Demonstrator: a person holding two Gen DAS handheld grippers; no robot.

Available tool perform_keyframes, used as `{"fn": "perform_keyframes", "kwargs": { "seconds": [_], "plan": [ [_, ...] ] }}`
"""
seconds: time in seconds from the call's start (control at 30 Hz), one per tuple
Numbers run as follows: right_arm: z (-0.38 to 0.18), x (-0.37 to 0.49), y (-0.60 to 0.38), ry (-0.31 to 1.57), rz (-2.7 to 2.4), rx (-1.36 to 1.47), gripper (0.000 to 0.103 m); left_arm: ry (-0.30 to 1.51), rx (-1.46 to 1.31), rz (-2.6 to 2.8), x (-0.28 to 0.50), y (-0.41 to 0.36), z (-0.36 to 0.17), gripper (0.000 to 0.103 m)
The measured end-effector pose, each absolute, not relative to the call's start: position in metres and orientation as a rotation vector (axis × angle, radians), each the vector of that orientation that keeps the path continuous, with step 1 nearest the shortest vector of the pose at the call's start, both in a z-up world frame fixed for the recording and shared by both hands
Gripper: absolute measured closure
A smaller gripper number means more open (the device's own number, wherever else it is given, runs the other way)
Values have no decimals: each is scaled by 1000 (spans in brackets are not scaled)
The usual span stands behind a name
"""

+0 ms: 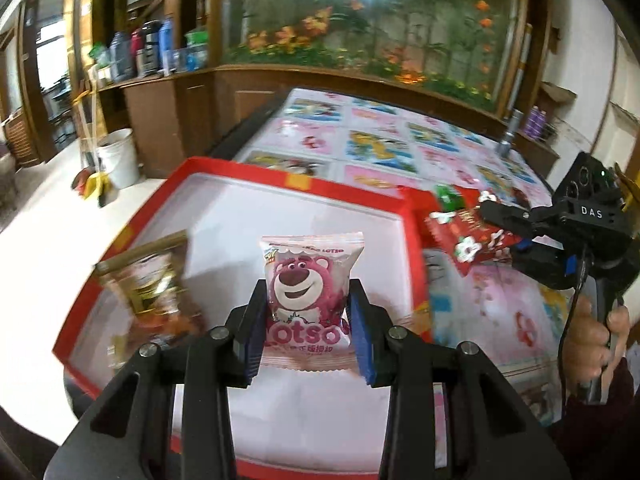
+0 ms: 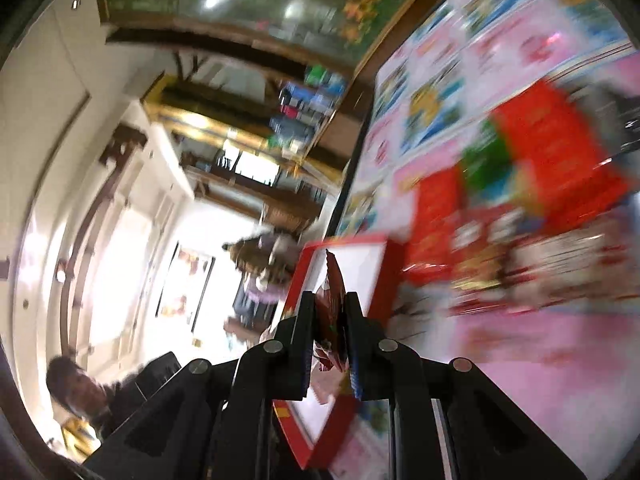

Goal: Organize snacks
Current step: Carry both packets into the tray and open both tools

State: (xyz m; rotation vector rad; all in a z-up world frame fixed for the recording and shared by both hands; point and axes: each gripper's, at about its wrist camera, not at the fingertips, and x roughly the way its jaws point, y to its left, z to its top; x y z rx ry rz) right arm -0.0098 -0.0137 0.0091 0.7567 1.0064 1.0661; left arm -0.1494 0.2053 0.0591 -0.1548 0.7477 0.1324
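Left claw (image 1: 306, 322) grips Lotso packet (image 1: 310, 300); right claw (image 2: 330, 344) pinches seemingly red packet (image 2: 332, 304).

A pink Lotso bear packet (image 1: 307, 300) stands upright over the red-rimmed white tray (image 1: 248, 216); a gold packet (image 1: 148, 280) lies inside at nine o'clock; a red flowered packet (image 1: 466, 240) hangs tilted at two o'clock
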Motion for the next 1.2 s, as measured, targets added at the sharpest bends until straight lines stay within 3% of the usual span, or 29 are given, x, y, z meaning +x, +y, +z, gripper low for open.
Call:
{"fn": "perform_keyframes", "kwargs": {
  "seconds": [0.23, 0.5, 0.6, 0.67, 0.73, 0.77, 0.93, 1.2],
  "plan": [
    [9, -27, 85, 1093, 1200, 621, 86, 768, -146, 211, -156, 222, 51, 68],
    [16, -49, 135, 1098, 1225, 376, 86, 783, -140, 283, -157, 234, 53, 67],
    [19, -53, 131, 1092, 1203, 353, 70, 783, -134, 302, -156, 233, 53, 64],
    [24, -51, 118, 1067, 1184, 385, 53, 783, -127, 312, -155, 232, 54, 51],
    [30, -49, 104, 1014, 1143, 398, 46, 767, -110, 332, -156, 229, 58, 34],
    [36, -46, 93, 979, 1112, 407, 42, 757, -94, 348, -156, 228, 60, 31],
    [47, -25, 44, 905, 993, 470, 35, 714, -39, 382, -155, 222, 72, 20],
    [51, 9, -86, 828, 736, 603, 31, 740, -13, 288, -137, 190, 66, 20]
  ]
}}
